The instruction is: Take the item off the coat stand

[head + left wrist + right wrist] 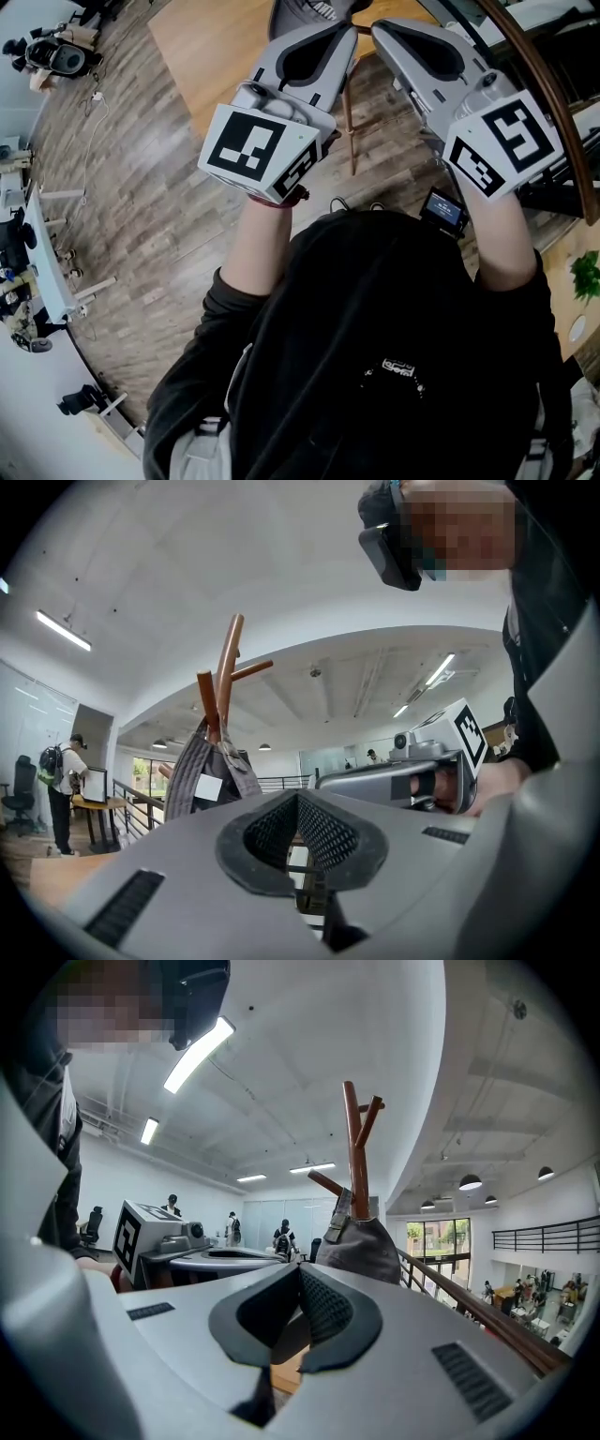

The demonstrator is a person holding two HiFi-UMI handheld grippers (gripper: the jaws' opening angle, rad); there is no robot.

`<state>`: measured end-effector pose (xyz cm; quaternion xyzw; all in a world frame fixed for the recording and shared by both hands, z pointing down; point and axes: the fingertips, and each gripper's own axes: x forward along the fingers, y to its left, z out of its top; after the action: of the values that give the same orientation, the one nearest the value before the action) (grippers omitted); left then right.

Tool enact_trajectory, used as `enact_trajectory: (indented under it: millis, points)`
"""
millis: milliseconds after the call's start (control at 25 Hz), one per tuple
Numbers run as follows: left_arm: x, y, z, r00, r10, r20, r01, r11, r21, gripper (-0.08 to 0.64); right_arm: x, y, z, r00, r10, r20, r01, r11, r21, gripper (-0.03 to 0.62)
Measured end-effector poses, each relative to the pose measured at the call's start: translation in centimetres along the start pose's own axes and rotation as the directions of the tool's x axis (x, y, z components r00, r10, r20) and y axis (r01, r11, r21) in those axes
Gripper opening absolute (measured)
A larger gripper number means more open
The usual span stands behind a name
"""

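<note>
A grey bag [202, 772] hangs by its straps from the pegs of a brown wooden coat stand [223, 672]. In the right gripper view the bag [367, 1241] and the coat stand [354, 1143] rise just beyond the jaws. From the head view only the bag's bottom [309, 11] and the stand's pole [349, 127] show. My left gripper [350, 28] and right gripper [376, 26] are held up side by side, pointing at the bag but apart from it. Both have their jaws together with nothing between them.
A light wooden table [202, 47] stands beyond the stand, on a wood floor. A curved wooden railing [548, 94] runs along the right. Tripods and gear [52, 56] sit at the far left. People stand in the background [61, 789].
</note>
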<state>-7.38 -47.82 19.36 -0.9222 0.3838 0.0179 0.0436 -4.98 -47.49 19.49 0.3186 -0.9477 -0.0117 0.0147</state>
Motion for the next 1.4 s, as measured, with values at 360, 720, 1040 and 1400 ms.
enact_trajectory:
  millis: [360, 720, 1040, 1400]
  points:
    - [-1.2, 1.6, 0.2, 1.000, -0.004, 0.002, 0.004, 1.000, 0.001, 0.000, 1.3, 0.4, 0.6, 0.999, -0.049, 0.001, 0.049, 0.999, 0.017, 0.015]
    - [-1.8, 2.5, 0.1, 0.999, -0.034, 0.013, 0.034, 0.999, 0.007, 0.000, 1.6, 0.1, 1.0, 0.991, -0.130, 0.020, 0.129, 0.990, 0.051, 0.015]
    - [-2.3, 2.9, -0.3, 0.996, -0.084, 0.034, 0.084, 0.996, -0.001, 0.000, 2.1, -0.3, 0.4, 0.977, -0.214, 0.014, 0.213, 0.976, 0.055, 0.034]
    - [-3.8, 3.5, -0.2, 0.993, -0.103, 0.056, 0.104, 0.994, -0.018, -0.001, 2.4, -0.1, 0.0, 0.946, -0.323, -0.005, 0.322, 0.943, 0.088, 0.149]
